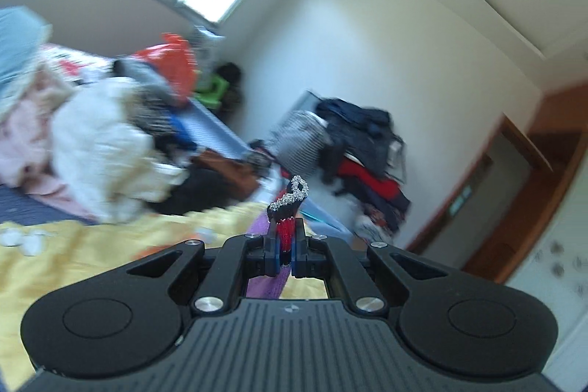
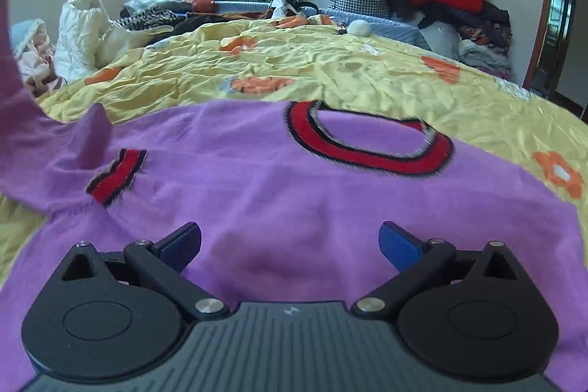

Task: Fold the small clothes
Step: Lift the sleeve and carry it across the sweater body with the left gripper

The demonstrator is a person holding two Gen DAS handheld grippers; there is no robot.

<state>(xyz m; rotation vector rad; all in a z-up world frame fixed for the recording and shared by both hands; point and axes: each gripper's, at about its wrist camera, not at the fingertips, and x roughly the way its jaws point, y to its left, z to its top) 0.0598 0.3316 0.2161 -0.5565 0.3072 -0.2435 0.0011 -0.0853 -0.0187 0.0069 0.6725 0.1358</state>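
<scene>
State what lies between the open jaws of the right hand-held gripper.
Only purple fleece: the purple fleece sweater with red-and-black neckband spreads beneath the open right hand-held gripper, nothing pinched between its blue pads. The right wrist view shows this.

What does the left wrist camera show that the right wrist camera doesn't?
Only the left wrist view: the left gripper shut on a red-and-black knitted cuff, lifted. Only the right wrist view: the right gripper, fingers open, over the spread purple fleece sweater and its red collar. Both: the yellow flowered bedspread, window and clothes piles.
</scene>
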